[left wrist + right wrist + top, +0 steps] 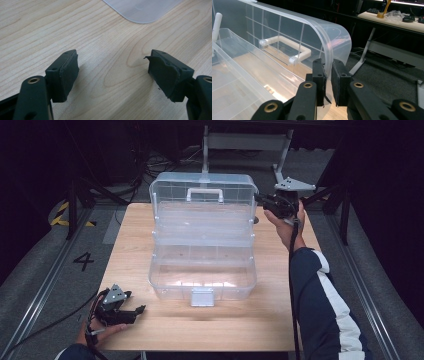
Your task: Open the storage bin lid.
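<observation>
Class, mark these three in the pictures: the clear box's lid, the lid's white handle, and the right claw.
lid (337, 35), right gripper view, on its curved clear edge.
white handle (205, 195), high view, on the bar's middle.
right claw (328, 75), right gripper view, midway between its tips, pinching the lid's rim.

Looks like a lab recording bay, not a home. Wooden table (150, 330) sits on grey carpet (30, 270) between floor rails (45, 285), with a "4" (83, 261) marked on the floor, hazard tape (61, 215) and loose cables (160, 162). Black surroundings; a desk with a keyboard (373, 10) behind.
</observation>
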